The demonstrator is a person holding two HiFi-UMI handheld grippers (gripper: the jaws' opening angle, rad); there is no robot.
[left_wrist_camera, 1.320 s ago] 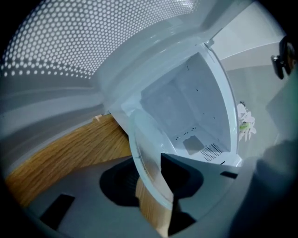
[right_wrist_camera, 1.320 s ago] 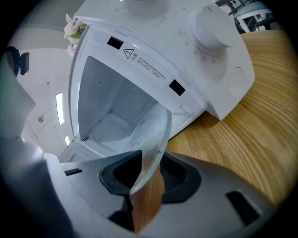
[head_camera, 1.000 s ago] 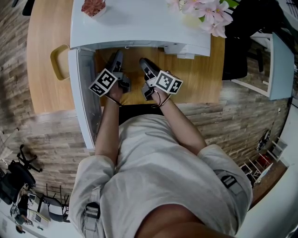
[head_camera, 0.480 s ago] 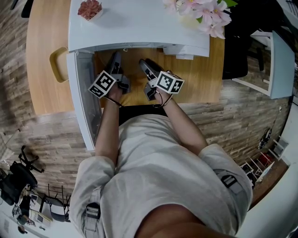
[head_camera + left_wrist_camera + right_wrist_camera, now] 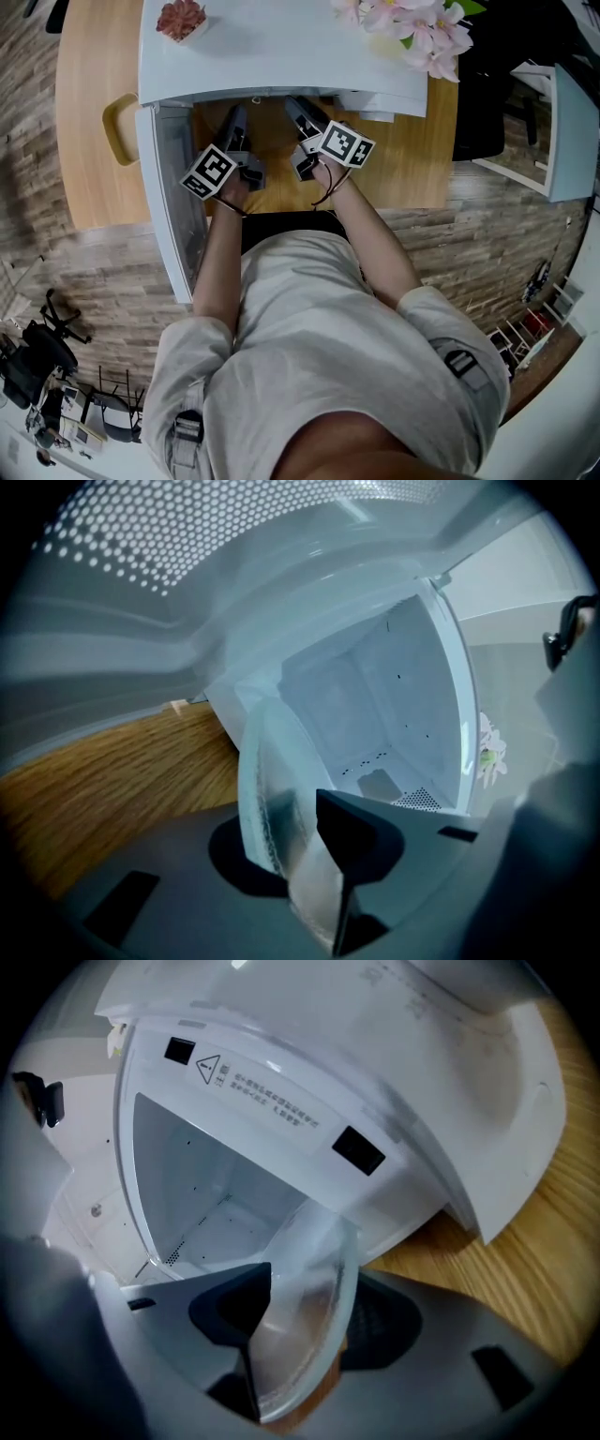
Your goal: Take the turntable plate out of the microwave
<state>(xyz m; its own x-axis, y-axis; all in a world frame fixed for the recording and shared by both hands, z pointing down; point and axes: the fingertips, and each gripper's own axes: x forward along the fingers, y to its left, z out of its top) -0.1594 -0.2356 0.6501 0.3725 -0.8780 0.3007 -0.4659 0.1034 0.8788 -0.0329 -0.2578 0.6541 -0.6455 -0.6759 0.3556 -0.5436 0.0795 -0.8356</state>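
The white microwave (image 5: 281, 47) stands on a wooden table with its door (image 5: 173, 187) swung open to the left. Its cavity (image 5: 375, 696) shows bare behind the jaws. The clear glass turntable plate (image 5: 272, 789) stands on edge outside the opening. My left gripper (image 5: 300, 846) is closing, and its dark pads press the plate's rim. My right gripper (image 5: 309, 1321) is opening; the plate (image 5: 305, 1288) sits between its wide jaws with a gap beside it. In the head view both grippers, left (image 5: 236, 117) and right (image 5: 298, 103), reach under the microwave's front edge.
Pink flowers (image 5: 412, 23) and a small red plant (image 5: 180, 17) sit on top of the microwave. A tan curved object (image 5: 117, 127) lies on the wooden table (image 5: 94, 112) left of the door. A white cabinet (image 5: 562, 131) stands at the right.
The right gripper has moved forward towards the microwave opening. The left gripper has stayed where it was.
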